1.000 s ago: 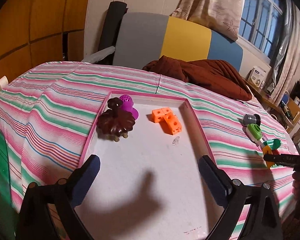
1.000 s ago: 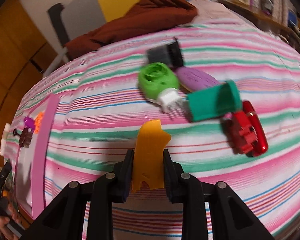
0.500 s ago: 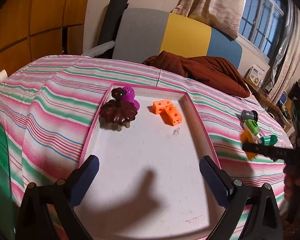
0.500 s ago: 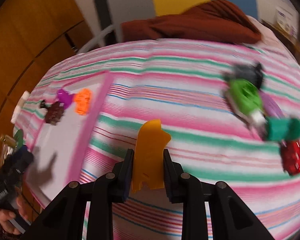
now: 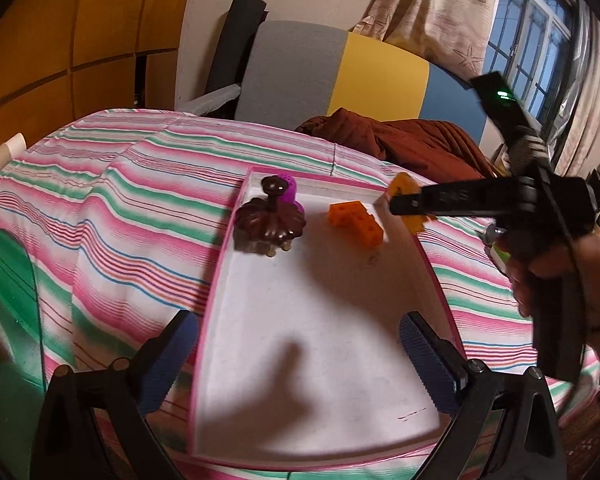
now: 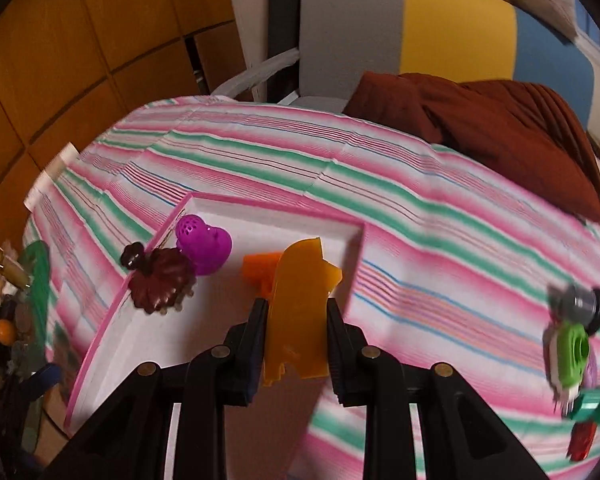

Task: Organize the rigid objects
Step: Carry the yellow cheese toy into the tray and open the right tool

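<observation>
Glass edge (image 5: pixel 8 276): green-tinted pane at far left, beside the striped cloth.
Striped cloth (image 5: pixel 140 200): pink, green and white bands covering the surface on which everything rests.
Left gripper (image 5: pixel 296 354): released; its 2 blue-padded fingers (image 5: pixel 168 356) stand wide apart over the near end of the tray, nothing between them.
Tray (image 5: pixel 214 284): shallow, white floor, pink rim, lying on the cloth.
Brown piece (image 5: pixel 270 220): dark, scalloped, with a knob on top; stands in the tray's far left corner against the rim.
Purple piece (image 6: pixel 204 246): perforated, just behind and touching the brown piece in the wrist views.
Orange block (image 5: pixel 356 222): studded brick on the tray floor, to the right of the brown piece and apart from it.
Yellow piece (image 6: pixel 298 316): flat, amber, notched at the top; held upright above the tray's far right corner.
Right gripper (image 6: pixel 296 344): clenched on the yellow piece, 1 pad on each flat edge; carried by a hand (image 5: pixel 560 268).
Loose pieces (image 6: pixel 576 356): 1 grey, 1 lime green, 1 teal, 1 red, blurred, clustered on the cloth well to the right of the tray.
Brown blanket (image 6: pixel 500 120): heaped at the far right of the cloth.
</observation>
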The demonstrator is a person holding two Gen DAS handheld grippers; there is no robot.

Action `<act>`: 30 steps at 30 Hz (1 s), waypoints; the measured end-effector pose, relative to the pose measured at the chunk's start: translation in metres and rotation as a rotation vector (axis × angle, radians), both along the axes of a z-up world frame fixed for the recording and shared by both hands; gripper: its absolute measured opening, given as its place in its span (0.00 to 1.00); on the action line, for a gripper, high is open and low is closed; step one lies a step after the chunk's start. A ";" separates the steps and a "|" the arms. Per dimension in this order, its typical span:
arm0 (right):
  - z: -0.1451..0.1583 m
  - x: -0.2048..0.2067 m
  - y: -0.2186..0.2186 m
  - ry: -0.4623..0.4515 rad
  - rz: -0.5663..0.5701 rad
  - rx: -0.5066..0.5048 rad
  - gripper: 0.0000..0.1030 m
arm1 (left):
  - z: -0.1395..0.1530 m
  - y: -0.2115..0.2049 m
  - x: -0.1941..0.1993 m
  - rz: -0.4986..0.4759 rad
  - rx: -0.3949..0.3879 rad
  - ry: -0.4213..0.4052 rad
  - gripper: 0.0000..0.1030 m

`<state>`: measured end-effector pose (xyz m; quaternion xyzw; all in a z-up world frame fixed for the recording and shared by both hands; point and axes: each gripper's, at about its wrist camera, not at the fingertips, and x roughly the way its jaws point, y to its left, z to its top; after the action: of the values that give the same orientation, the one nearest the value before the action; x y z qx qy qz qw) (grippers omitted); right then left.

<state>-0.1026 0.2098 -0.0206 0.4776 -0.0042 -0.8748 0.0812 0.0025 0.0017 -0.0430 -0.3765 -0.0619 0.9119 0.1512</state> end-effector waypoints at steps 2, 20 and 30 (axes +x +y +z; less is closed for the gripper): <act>-0.003 -0.008 -0.005 -0.010 0.005 0.016 0.26 | 0.000 -0.004 0.000 0.006 0.004 -0.002 0.99; -0.010 -0.034 0.008 0.041 -0.102 0.109 0.35 | -0.002 -0.009 -0.001 0.018 0.026 -0.017 0.99; 0.007 0.001 0.016 0.091 -0.112 0.078 0.36 | -0.005 0.001 0.002 0.003 0.022 -0.036 0.99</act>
<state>-0.1017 0.2254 -0.0139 0.4390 0.0067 -0.8984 0.0135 0.0042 0.0027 -0.0477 -0.3913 -0.0753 0.9043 0.1530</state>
